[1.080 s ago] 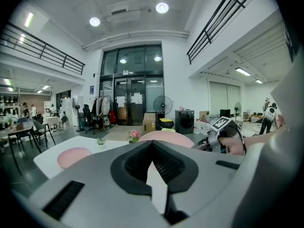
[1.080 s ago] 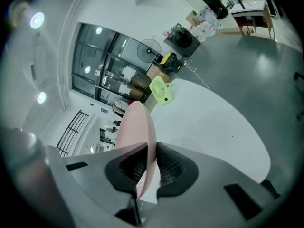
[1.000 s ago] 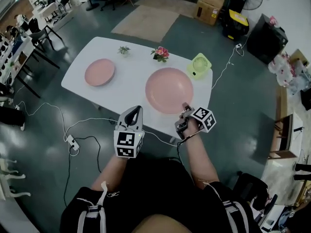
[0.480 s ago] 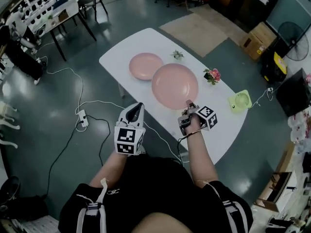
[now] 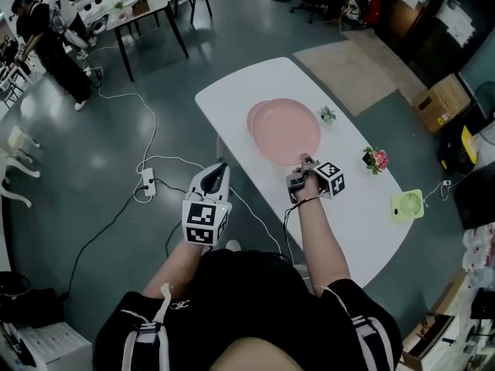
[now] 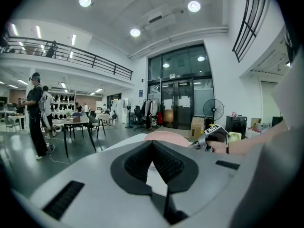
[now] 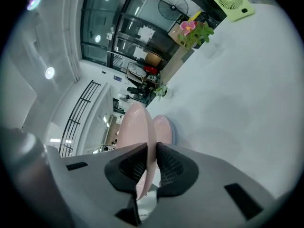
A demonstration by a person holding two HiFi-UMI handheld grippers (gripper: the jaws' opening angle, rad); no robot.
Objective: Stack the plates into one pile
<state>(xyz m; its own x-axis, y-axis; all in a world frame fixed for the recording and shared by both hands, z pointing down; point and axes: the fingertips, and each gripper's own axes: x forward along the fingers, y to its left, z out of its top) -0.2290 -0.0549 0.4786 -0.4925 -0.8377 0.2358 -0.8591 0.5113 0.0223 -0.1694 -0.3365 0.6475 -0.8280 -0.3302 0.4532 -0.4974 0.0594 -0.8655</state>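
A person stands at a long white surface (image 5: 348, 222), seen from above. The right tongs (image 5: 304, 161) are clamped on the near rim of a large pink plate (image 5: 288, 134). The plate is carried over a small pink plate (image 5: 254, 116) that lies on the surface, and only a left-hand sliver of the small one shows past it. Whether the two plates touch cannot be told. The left tongs (image 5: 220, 168) hang off the near side of the surface, above the floor, with their tips together and nothing between them.

Several things could go wrong from here. The grip is on one edge only, so the plate's whole weight levers against the pads. It may swivel or slide out and drop onto the small plate, chipping both. The wide plate hides the small one, so centring it is likely guesswork. Set off-centre, it would probably rock or tip on the narrower base. A low far rim could strike the small plate and push it toward the surface's edge, or toward the little potted plant (image 5: 328, 115) just beside it. The idle left tongs offer no support.
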